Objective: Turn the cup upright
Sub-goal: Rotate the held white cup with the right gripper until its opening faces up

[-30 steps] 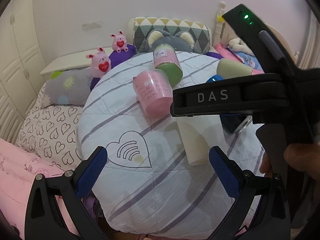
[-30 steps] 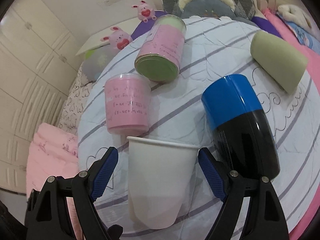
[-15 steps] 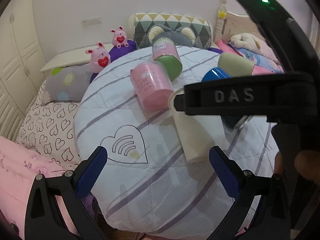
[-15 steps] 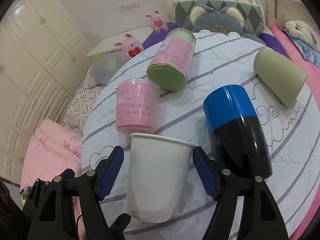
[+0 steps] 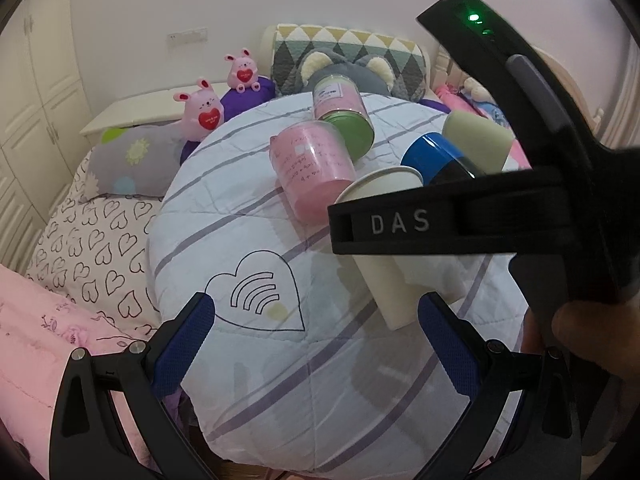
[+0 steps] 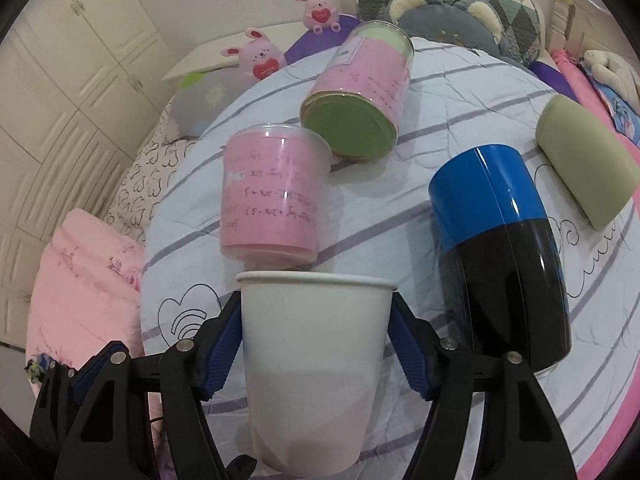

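Note:
A white paper cup (image 6: 316, 360) lies on its side on the round quilted table (image 6: 460, 92), rim pointing away from me. My right gripper (image 6: 316, 344) is shut on the cup, its blue pads (image 6: 224, 356) pressed on both sides just below the rim. In the left wrist view the cup (image 5: 390, 292) shows behind the right gripper's black body (image 5: 460, 220). My left gripper (image 5: 316, 344) is open and empty above the table's near edge, left of the cup.
A pink cup (image 6: 272, 200), a green-bottomed can (image 6: 360, 96), a blue and black tumbler (image 6: 500, 248) and a sage green cup (image 6: 584, 176) lie on the table around the white cup. Pink plush rabbits (image 5: 202, 108) and pillows sit on the bed behind.
My right gripper has moved forward around the white cup and closed on it. The left gripper has drawn back a little and stays open.

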Demonstrator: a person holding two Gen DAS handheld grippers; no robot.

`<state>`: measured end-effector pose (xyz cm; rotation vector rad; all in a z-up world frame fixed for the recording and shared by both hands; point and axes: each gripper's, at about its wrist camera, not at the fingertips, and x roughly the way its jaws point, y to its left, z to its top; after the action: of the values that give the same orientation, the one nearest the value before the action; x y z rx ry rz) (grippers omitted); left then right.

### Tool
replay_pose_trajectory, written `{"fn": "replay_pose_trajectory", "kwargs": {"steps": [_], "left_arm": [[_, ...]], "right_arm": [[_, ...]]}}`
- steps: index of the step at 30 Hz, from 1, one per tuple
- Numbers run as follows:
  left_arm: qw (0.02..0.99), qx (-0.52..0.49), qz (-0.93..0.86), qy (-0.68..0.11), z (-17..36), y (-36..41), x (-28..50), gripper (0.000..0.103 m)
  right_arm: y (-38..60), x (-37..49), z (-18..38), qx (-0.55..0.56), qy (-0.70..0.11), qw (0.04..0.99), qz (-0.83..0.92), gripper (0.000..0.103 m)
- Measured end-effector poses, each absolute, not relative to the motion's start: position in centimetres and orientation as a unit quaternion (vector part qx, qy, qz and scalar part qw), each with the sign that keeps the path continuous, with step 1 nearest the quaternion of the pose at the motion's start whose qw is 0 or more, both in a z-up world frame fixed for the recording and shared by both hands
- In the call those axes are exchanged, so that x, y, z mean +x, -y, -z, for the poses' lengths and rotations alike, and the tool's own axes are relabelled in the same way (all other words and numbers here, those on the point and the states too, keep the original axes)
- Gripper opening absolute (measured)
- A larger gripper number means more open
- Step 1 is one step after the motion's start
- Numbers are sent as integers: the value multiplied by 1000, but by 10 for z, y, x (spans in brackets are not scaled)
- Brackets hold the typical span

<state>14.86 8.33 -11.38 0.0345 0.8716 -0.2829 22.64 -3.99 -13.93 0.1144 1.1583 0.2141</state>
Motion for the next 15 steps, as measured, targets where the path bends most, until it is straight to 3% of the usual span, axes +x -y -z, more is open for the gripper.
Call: {"fn": "replay_pose_trajectory", "kwargs": {"steps": [15], "left_arm": [[894,23,145,-423,117,-49,155,103]], "right_arm": [[77,200,115,70,-459,877,-120,69]]}}
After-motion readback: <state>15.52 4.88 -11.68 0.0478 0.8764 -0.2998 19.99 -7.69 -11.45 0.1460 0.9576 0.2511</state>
